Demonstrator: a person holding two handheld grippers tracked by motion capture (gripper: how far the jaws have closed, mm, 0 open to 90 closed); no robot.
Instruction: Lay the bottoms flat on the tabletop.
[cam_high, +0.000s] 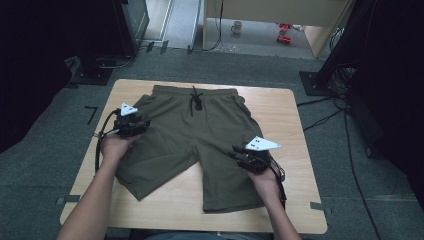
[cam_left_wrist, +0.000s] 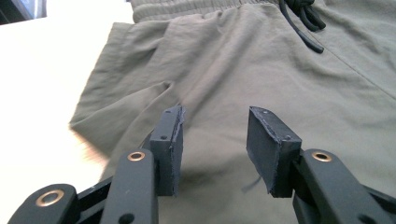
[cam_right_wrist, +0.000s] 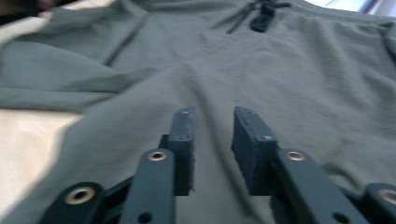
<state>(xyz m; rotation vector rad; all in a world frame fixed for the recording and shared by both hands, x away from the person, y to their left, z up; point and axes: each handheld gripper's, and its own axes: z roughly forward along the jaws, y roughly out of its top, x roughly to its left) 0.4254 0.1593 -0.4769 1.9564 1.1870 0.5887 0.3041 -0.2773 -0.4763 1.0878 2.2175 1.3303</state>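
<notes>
Over the middle of the table (cam_high: 295, 115), both forearms reached in from the near edge, the left gripper (cam_high: 131, 122) above the shorts' (cam_high: 200, 140) left hip and the right gripper (cam_high: 250, 159) above the right leg. Both pairs of jaws stood spread with nothing pinched between them. Olive shorts lay flat, slightly rumpled, waistband and black drawstring (cam_high: 195, 100) toward the far edge, legs toward the near edge.

— Where was this taken?
— In a lab-like workroom: grey carpet (cam_high: 240, 60), black curtains (cam_high: 30, 65), cables (cam_high: 345, 120) trailing across the floor, and a plain wooden table (cam_high: 295, 150) under a fixed camera.
</notes>
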